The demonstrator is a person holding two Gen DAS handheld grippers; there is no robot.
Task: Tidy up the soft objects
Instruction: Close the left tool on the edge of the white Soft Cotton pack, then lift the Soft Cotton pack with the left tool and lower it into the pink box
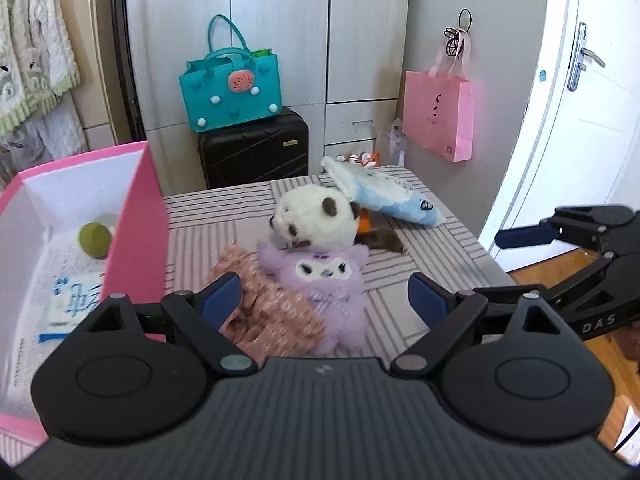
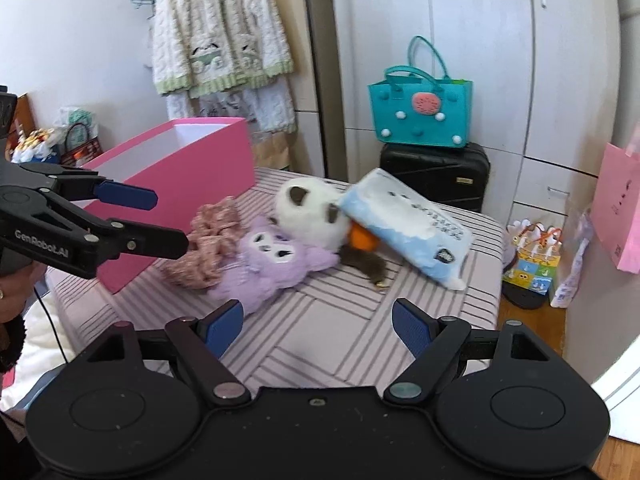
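Observation:
On the striped table (image 1: 420, 280) lies a heap of soft things: a purple plush (image 1: 324, 280) (image 2: 268, 264), a white panda plush (image 1: 316, 216) (image 2: 312, 212), a blue and white soft pack (image 1: 396, 196) (image 2: 404, 224), a pink knitted cloth (image 1: 264, 304) (image 2: 212, 240) and a brown furry piece (image 2: 364, 264). My left gripper (image 1: 324, 300) (image 2: 160, 220) hovers open over the purple plush and cloth, holding nothing. My right gripper (image 2: 318, 322) (image 1: 520, 264) stands open over bare table, right of the heap. The pink box (image 1: 140, 220) (image 2: 180, 184) on the left holds a green ball (image 1: 95, 240).
A blue and white packet (image 1: 72, 300) lies in the box. Behind the table a teal bag (image 1: 230, 84) sits on a black suitcase (image 1: 256, 148). A pink paper bag (image 1: 438, 114) hangs right. The table's right edge drops to the wooden floor.

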